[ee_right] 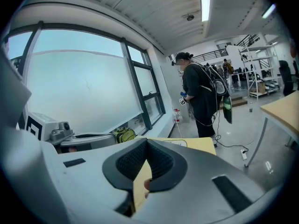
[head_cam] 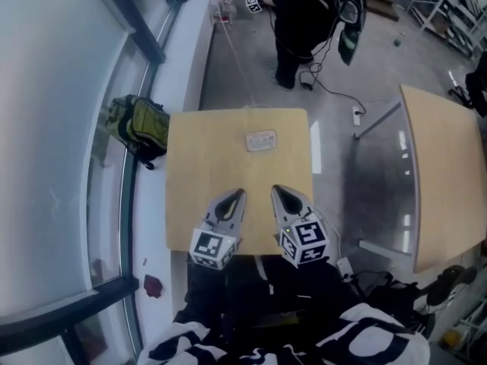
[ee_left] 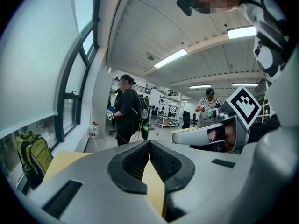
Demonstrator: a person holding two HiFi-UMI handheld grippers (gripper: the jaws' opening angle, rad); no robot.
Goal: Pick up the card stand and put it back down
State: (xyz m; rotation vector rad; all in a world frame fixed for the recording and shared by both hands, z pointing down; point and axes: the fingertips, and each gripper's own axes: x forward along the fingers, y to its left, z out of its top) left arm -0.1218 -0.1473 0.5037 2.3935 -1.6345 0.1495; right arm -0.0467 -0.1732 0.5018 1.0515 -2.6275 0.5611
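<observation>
Left gripper: jaws closed, empty, over the desk's near edge.
Right gripper: closed, empty, just beside it.
Card stand: mid-desk, near the far edge.
Backpack: beside the left edge.
Person: standing beyond the far edge.

Table: pale wood-look top, smooth, matt.
Card stand, near table's far edge: pale plastic.
Left gripper, right gripper: matt grey plastic shells, black ribbed pads.
Floor: grey, glossy.
</observation>
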